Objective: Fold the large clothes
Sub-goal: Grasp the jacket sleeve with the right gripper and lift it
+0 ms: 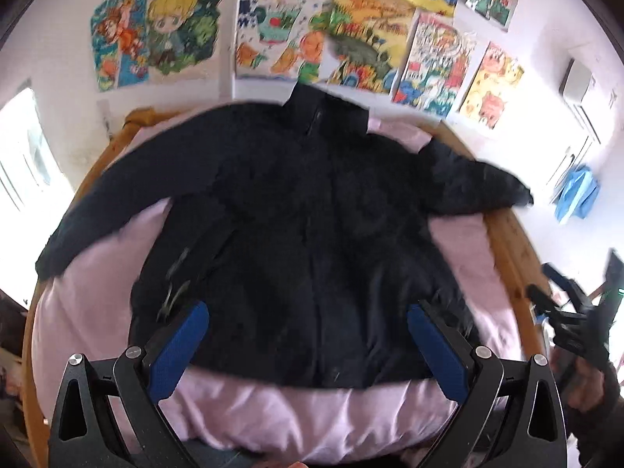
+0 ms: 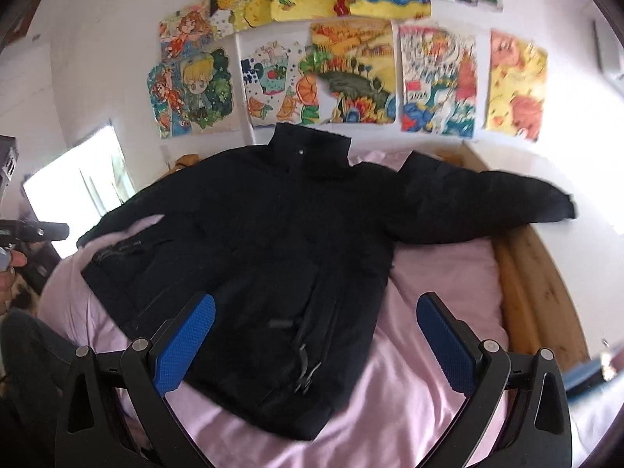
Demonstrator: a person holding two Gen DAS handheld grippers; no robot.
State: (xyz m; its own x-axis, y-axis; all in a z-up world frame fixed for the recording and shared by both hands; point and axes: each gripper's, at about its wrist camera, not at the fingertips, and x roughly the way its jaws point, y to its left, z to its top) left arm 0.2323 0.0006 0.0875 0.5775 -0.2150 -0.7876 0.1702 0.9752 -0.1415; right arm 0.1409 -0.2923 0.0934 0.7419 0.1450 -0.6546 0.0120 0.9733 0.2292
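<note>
Both pairs of jaws stand spread wide and empty above a dark navy padded jacket (image 1: 296, 226) laid flat on a pink bed sheet (image 1: 296, 417).

Left wrist view: the left gripper (image 1: 308, 321), blue pads parted, frames the jacket's lower hem; whether a pad touches the fabric I cannot tell. The collar points toward a white wall hung with colourful children's drawings (image 1: 362, 39), sleeves spread to both sides. The right gripper (image 1: 573, 312) shows at the far right, in a hand.
Right wrist view: the right gripper (image 2: 316, 314) is equally parted; its left pad overlaps the jacket (image 2: 273, 234), its right pad hangs over sheet (image 2: 429, 273) beside the wooden bed frame (image 2: 542, 292).
</note>
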